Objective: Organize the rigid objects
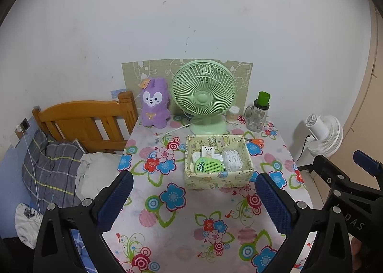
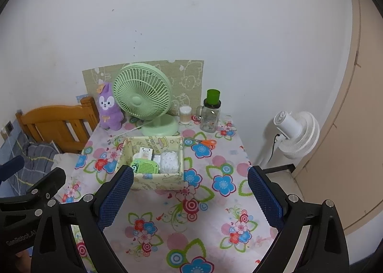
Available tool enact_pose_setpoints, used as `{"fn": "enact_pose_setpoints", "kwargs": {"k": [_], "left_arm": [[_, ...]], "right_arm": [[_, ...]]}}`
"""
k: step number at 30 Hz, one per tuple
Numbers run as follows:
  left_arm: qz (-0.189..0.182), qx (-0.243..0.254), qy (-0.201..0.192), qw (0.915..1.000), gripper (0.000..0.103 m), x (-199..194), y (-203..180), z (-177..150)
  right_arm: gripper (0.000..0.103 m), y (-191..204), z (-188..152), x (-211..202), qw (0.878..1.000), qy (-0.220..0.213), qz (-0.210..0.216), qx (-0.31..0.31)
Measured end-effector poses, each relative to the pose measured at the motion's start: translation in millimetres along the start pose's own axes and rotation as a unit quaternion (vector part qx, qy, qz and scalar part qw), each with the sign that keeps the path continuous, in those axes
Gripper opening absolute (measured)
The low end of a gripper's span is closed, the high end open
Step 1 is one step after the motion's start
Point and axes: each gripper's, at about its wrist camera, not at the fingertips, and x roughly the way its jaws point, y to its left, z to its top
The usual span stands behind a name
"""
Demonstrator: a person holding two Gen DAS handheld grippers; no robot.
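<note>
Both the left gripper [image 1: 194, 197] and right gripper [image 2: 190, 195] hover with fingers spread and empty above the flowered desk [image 1: 182, 225], the small items lying in the yellow fabric box [image 1: 216, 181], orange-handled scissors [image 1: 256, 142] just beside it, fitting start or finish alike.

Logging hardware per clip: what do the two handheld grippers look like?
Both match: the left gripper and right gripper have black frames with silver screw heads, and fingers faced with blue textured pads. White lettering marks each body, only partly readable.

A pale yellow printed fabric box [image 2: 156, 181] is seen on the floral-clothed table [image 2: 215, 213], beyond the spread blue-padded right gripper [image 2: 190, 197].
</note>
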Motion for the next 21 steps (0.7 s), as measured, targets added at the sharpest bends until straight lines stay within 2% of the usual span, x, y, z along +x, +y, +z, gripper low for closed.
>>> {"fn": "enact_pose_setpoints", "kwargs": {"k": [21], "left_arm": [[-0.002,-0.001,0.003,1.0000,0.103,0.7,0.9,-2.2]], "right_arm": [[0.098,0.5,-3.7,-3.5,1.000,-0.003,-0.001,0.000]]}}
